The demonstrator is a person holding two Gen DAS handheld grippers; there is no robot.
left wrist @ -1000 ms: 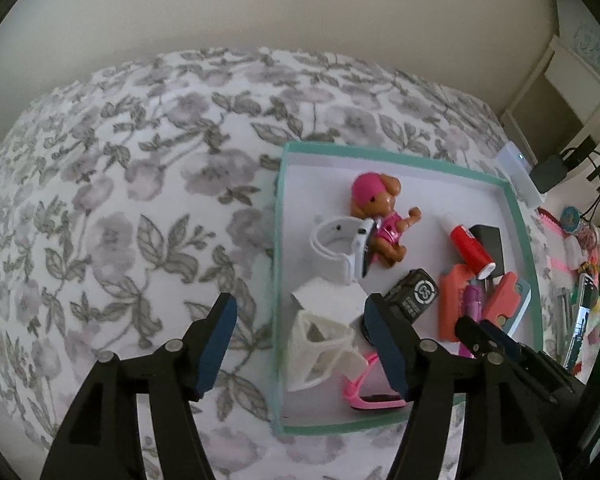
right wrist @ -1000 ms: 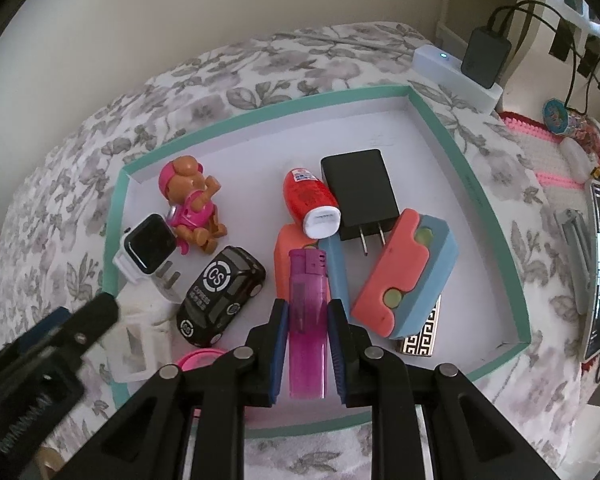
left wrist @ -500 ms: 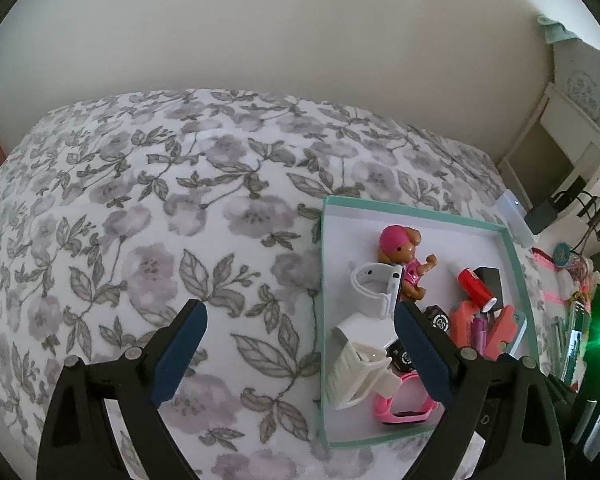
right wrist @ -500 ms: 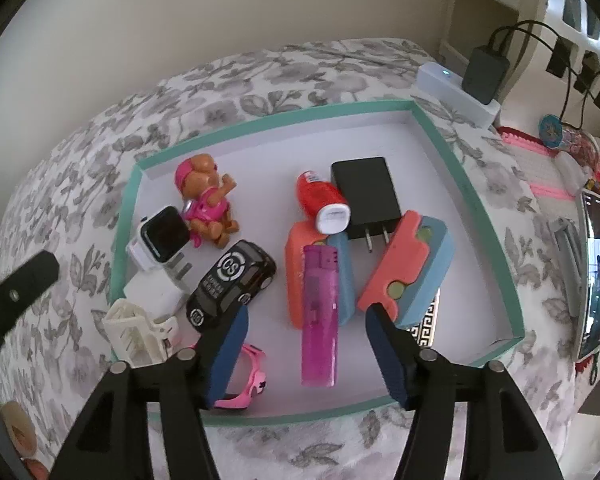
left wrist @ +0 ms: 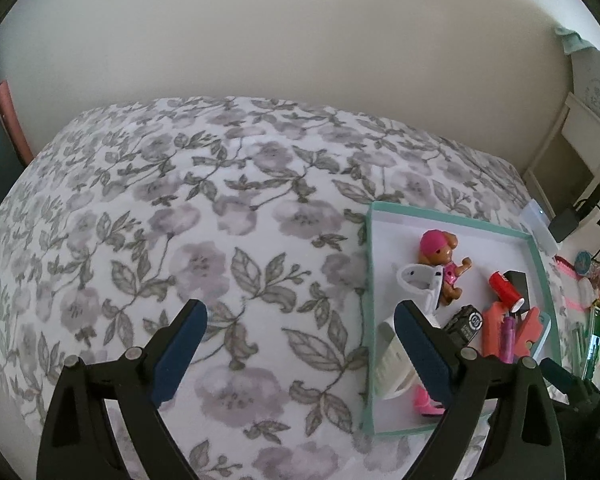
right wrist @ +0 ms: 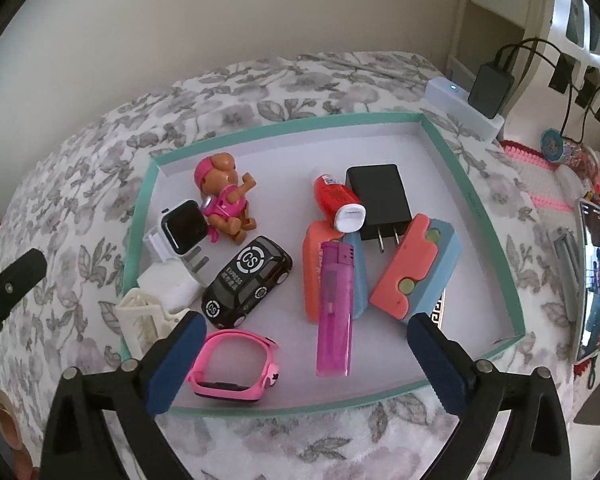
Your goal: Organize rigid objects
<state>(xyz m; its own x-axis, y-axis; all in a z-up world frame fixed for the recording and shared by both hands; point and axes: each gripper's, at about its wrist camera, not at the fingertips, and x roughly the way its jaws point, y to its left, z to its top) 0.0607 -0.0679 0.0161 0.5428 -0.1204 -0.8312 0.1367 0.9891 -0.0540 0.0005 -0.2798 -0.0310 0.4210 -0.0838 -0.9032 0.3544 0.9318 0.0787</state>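
Observation:
A teal-rimmed white tray lies on the floral bedspread and holds the small objects. A purple lighter lies in it across an orange-and-blue block. Around it are a black toy car, a pink watch, a white watch, a dog figure, a red tube, a black charger and a white clip. My right gripper is open and empty above the tray's near edge. My left gripper is open and empty over the bedspread, left of the tray.
A white power strip with black adapters sits beyond the tray's far corner. A phone and pink knitted items lie to the right of the tray. The floral bedspread stretches to the left up to a wall.
My right gripper opened, let go of the purple lighter, which now lies in the tray, and drew back. My left gripper opened wider and moved left and back, away from the tray.

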